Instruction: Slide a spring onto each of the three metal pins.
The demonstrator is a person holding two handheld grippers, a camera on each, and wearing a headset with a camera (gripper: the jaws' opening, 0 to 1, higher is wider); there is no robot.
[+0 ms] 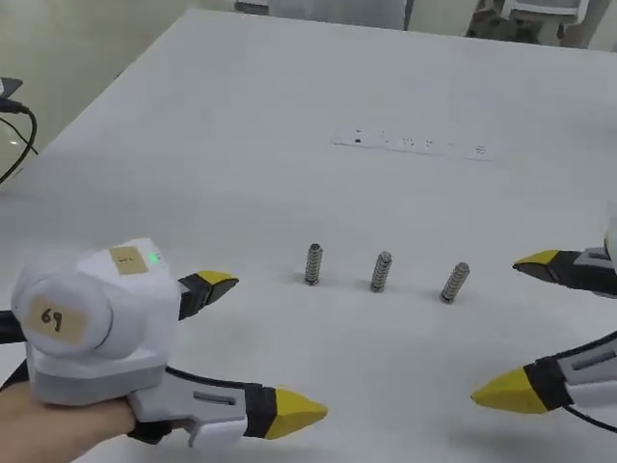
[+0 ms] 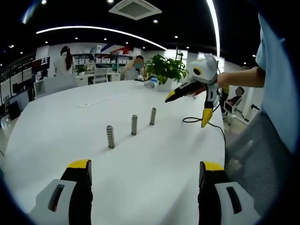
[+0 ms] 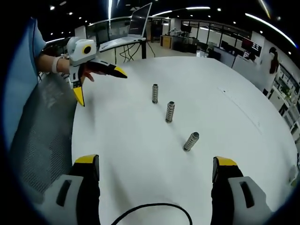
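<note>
Three short grey coil springs in a row on the white tabletop [image 1: 289, 174], evenly spaced and apart from one another. From the head view: left spring [image 1: 313, 263] upright, middle spring [image 1: 382, 272] near upright with a slight lean, right spring [image 1: 454, 283] plainly tilted, top leaning rightward. All with tight coils and base on the surface. Pins inside not discernible through the coils.

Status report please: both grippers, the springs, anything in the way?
Left gripper and right gripper open, empty. Three springs stand in a row, rightmost spring tilted. Power strip beyond, apart.
</note>
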